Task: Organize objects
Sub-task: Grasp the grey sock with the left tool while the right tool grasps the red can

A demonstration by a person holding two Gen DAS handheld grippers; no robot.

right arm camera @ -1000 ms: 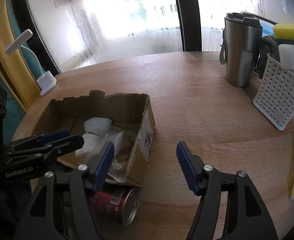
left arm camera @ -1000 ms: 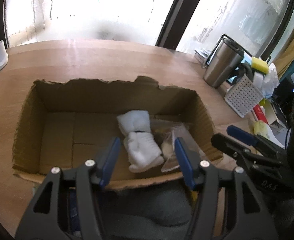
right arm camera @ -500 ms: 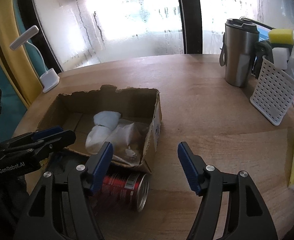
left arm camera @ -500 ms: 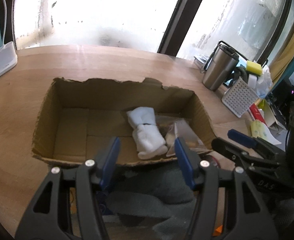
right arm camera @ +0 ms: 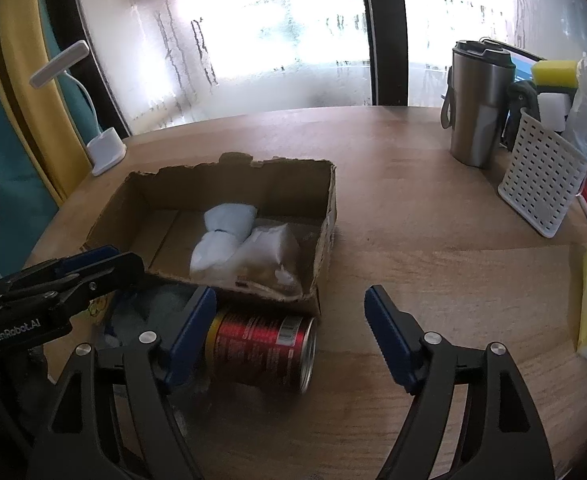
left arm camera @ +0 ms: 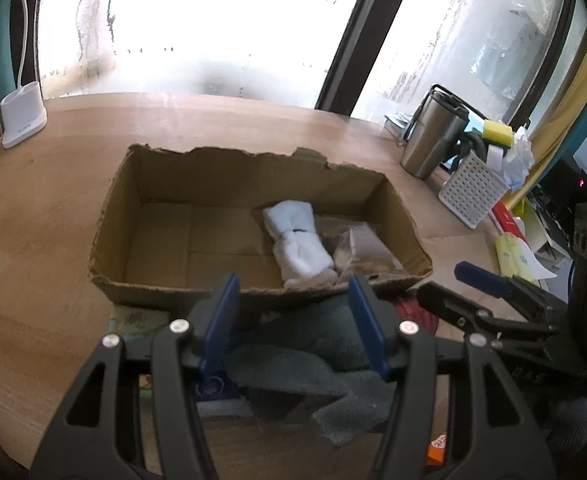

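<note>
1. Left gripper point(left arm camera: 293, 320): pitched down toward the table, jaws part open, nothing clamped. The grey-green cloth point(left arm camera: 313, 364) lies under and between the fingers; contact unclear.
2. Right gripper point(right arm camera: 289, 340): same downward pitch, jaws opening. The red can point(right arm camera: 261, 350) lies on its side between them, close against the left pad; the right pad is well clear of it.
3. Both grippers sit side by side at the near edge of the wooden table point(right arm camera: 433, 200).
4. Cardboard box point(left arm camera: 113, 216): just beyond can and cloth, open top, torn rim. Inside at its right end are a white rolled sock bundle point(left arm camera: 297, 240) and a clear plastic bag point(right arm camera: 269, 256), touching.
5. Far right: steel tumbler point(right arm camera: 479, 112), white perforated basket point(right arm camera: 541, 188).
</note>
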